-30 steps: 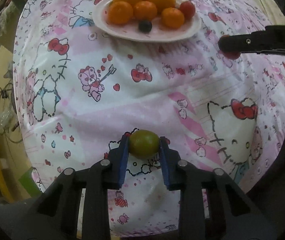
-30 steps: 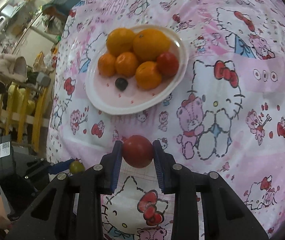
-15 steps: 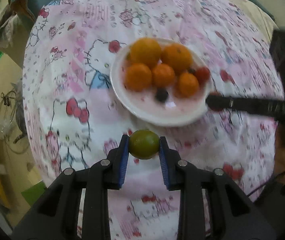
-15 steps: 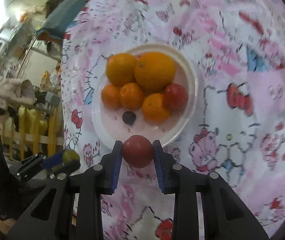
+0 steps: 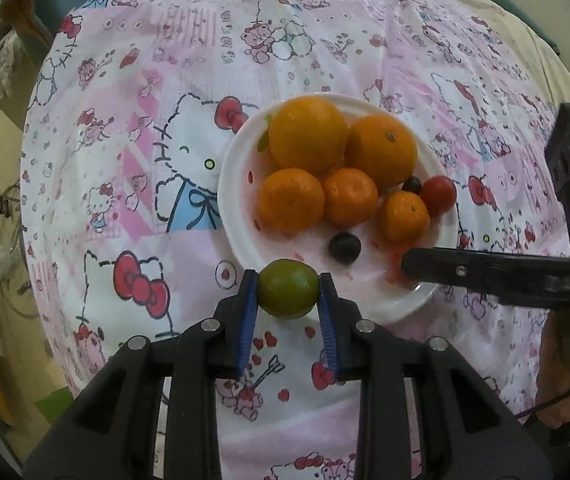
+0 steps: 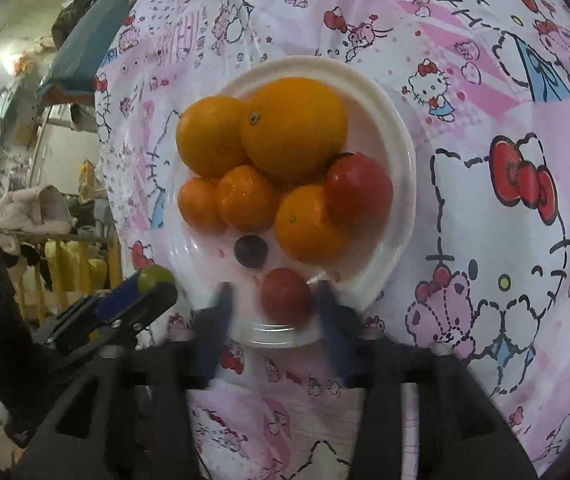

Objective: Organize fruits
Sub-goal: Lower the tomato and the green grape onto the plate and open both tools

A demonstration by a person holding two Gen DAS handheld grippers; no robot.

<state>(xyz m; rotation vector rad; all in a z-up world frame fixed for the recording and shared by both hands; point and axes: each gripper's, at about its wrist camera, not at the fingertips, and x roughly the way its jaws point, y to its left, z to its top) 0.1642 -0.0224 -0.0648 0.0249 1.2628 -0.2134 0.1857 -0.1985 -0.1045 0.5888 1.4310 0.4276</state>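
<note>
Release technique first: the right gripper (image 6: 273, 300) is opening its jaws over the near rim of the white plate (image 6: 399, 168), and the small red tomato (image 6: 285, 294) sits between them, no longer pressed; lift straight up so it does not roll off. Plate contents: two oranges, three tangerines, a larger tomato, a dark berry. The left gripper (image 5: 287, 292) is clamped on a green lime (image 5: 287, 288) just short of the plate edge.

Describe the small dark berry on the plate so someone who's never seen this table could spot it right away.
Find the white plate on the pink cartoon-print cloth. The dark berry lies on bare plate in front of the piled oranges. It is the smallest, near-black fruit; everything beside it is orange or red.
</note>
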